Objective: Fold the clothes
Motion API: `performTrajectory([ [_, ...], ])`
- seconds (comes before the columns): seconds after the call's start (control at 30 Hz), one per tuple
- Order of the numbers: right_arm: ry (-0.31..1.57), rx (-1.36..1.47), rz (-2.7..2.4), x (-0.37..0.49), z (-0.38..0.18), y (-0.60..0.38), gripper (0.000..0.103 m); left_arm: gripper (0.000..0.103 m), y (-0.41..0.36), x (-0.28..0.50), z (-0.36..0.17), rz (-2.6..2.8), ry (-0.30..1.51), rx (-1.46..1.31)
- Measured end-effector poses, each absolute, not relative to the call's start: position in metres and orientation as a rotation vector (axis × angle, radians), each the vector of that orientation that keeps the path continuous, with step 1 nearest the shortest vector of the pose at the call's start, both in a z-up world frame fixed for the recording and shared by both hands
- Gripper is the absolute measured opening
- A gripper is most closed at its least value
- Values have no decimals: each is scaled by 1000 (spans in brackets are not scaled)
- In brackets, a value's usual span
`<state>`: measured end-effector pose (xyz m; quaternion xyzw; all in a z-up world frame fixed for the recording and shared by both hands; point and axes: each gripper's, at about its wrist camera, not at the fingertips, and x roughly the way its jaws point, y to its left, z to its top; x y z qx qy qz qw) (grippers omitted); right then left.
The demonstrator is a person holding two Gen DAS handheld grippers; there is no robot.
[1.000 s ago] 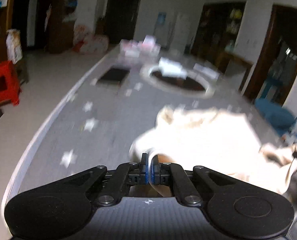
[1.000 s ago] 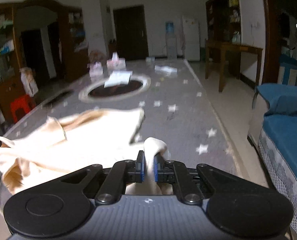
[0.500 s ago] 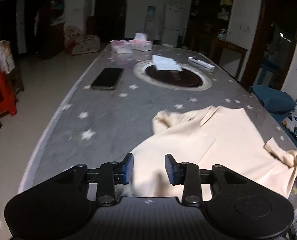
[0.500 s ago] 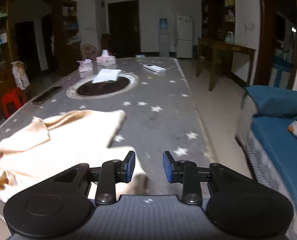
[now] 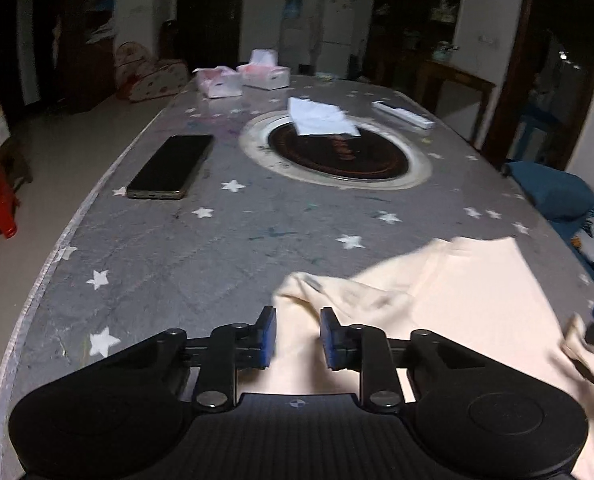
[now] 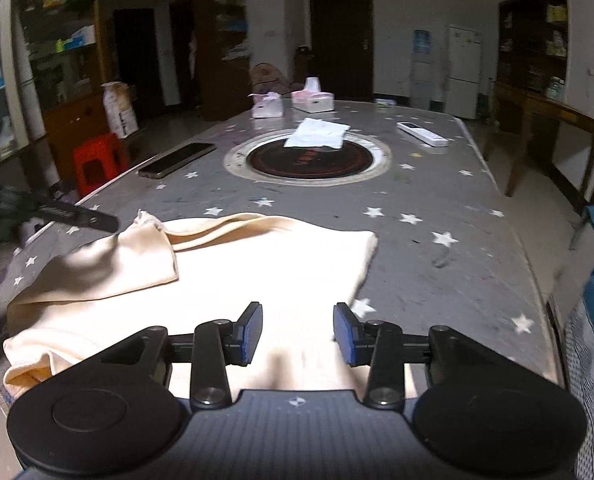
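Both your left claw and right claw gape empty over the cream garment, so a shallow pinch risks snagging one layer and dragging it off the tabletop edge.

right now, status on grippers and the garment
Left hand-held gripper open, right hand-held gripper open. Cream garment loose on table. Phone well clear.

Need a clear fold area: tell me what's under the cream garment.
Only the star-print table shows around the garment. Anything beneath is covered by the cloth, so I cannot tell.
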<state>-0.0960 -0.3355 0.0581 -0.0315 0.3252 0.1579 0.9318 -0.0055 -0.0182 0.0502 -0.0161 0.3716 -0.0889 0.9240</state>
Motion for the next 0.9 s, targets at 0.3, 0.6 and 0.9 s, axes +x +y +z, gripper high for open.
performTrajectory([
  [0.3, 713, -97, 372, -68, 47, -324, 44, 20, -26, 9, 34, -260, 812, 68],
  [0.6, 775, -147, 415, -27, 38, -315, 45, 21, -34, 22, 34, -290, 815, 122],
  [0.9, 818, -210, 510, 8, 30, -286, 45, 21, -32, 40, 33, -287, 820, 89],
])
